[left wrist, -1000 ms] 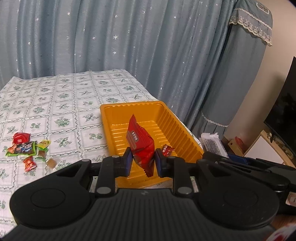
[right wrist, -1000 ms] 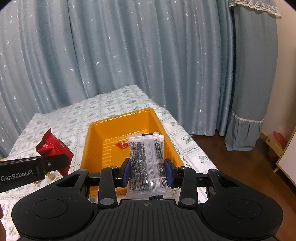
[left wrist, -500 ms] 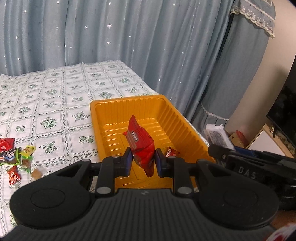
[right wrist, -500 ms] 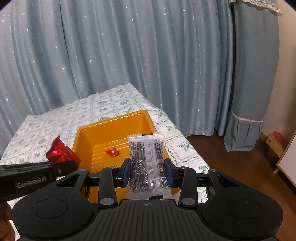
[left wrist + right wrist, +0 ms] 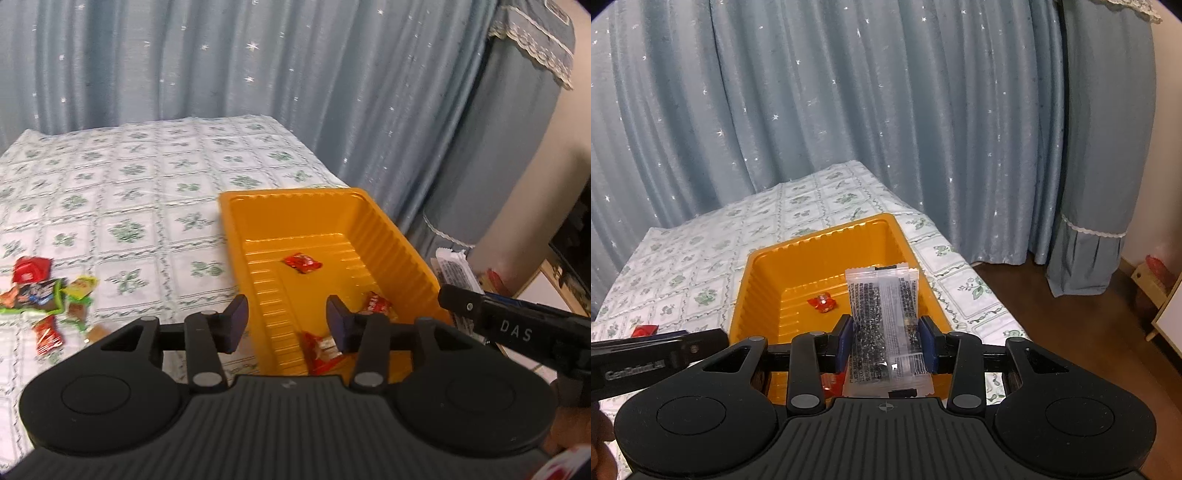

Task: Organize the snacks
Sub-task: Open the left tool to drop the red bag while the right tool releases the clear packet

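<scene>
Blue star-dotted curtains (image 5: 849, 110) back a table under a green-flowered tablecloth (image 5: 129, 206), where the orange tray (image 5: 391, 236) stands at the near right corner. At the left gripper (image 5: 284, 323) the jaws are opening and nothing sits between the pads; a red packet (image 5: 319, 350) lies on the tray floor just below and ahead of them, apparently released. Two small red sweets (image 5: 303, 261) rest further along the tray. The right gripper (image 5: 886, 347) is clamped narrowly on a clear sachet of dark granules (image 5: 884, 317), held upright above the tray's near end. Judged step: deposit this sachet in the tray. Recommendation: carry it forward over bare tray floor, lower it close before parting the pads, and avoid the near wall so it does not tip outside. Loose snacks (image 5: 40, 291) remain on the cloth well to the left gripper's left.
</scene>
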Demonstrator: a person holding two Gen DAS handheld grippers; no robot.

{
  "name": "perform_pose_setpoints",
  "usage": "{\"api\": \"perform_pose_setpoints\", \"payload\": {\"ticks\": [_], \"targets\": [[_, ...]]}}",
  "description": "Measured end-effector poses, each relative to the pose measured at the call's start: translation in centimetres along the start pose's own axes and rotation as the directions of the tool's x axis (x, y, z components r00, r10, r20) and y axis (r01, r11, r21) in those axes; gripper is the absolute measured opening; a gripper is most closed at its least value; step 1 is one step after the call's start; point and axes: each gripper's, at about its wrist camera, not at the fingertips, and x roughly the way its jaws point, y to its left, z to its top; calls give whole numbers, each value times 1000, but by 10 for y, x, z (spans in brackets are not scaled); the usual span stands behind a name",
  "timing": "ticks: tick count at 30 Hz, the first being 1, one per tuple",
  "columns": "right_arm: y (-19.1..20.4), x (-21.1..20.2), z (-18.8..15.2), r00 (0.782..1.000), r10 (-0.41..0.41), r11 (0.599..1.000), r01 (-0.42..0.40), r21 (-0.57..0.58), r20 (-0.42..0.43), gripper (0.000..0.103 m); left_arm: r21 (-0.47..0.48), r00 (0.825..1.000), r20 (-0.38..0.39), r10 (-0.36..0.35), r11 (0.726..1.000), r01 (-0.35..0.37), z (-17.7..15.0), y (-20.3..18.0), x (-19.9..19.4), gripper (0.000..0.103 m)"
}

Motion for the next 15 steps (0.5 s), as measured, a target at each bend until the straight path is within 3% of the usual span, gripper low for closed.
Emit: {"api": "perform_pose_setpoints", "payload": {"ticks": [15], "targets": [[15, 35, 5, 997, 76, 997, -76, 0, -16, 39, -60, 999, 18, 31, 998, -30, -11, 28, -16, 45]]}}
